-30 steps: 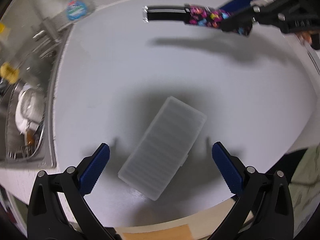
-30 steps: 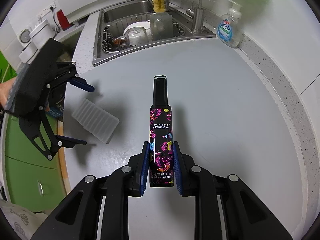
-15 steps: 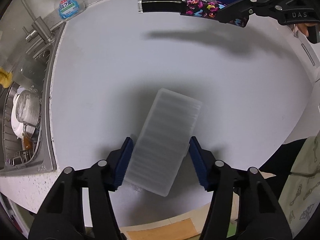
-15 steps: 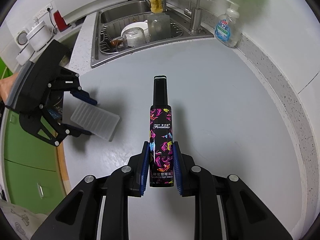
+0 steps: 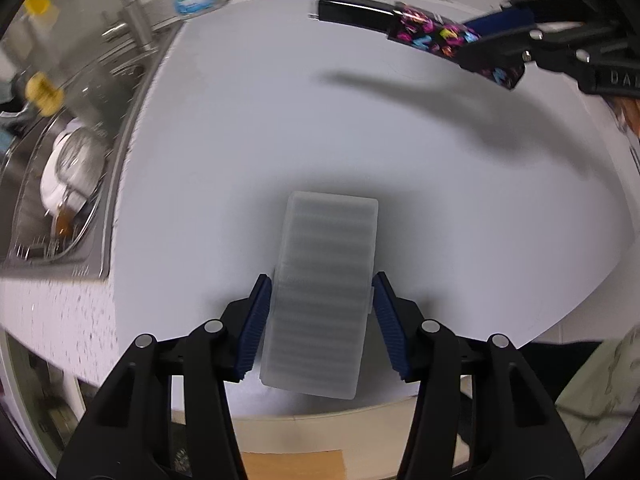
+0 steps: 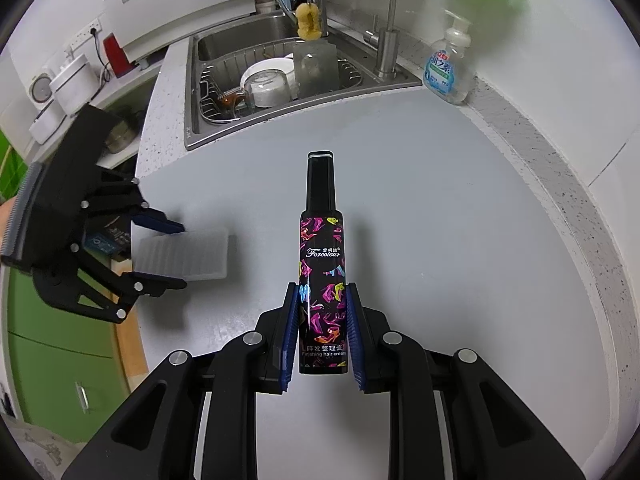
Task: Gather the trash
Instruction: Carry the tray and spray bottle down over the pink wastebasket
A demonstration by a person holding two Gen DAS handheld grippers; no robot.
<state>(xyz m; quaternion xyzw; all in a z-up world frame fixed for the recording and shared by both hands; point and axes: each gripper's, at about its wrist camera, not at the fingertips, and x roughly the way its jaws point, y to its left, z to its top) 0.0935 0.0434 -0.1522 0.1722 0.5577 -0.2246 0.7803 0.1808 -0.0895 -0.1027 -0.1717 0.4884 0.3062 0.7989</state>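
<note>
My left gripper (image 5: 322,284) is shut on a translucent ribbed plastic box (image 5: 326,276), which lies straight between the blue pads, just above the grey countertop (image 5: 248,152). My right gripper (image 6: 322,294) is shut on a black hair cream bottle (image 6: 322,264) with a colourful shoe print, held level above the counter, cap pointing away. The bottle (image 5: 416,30) and right gripper (image 5: 492,40) show at the top right of the left wrist view. The left gripper (image 6: 176,254) with the box (image 6: 188,254) shows at the left of the right wrist view.
A steel sink (image 6: 280,76) with a dish rack, a bowl and glasses lies beyond the counter. A soap dispenser (image 6: 448,68) stands by the tap (image 6: 386,52) at the wall. The counter's front edge drops to green cabinets (image 6: 60,340) on the left.
My left gripper closed on the plastic box; the box has turned from slanted to straight between the pads. The right gripper keeps holding the bottle, nearly still.
</note>
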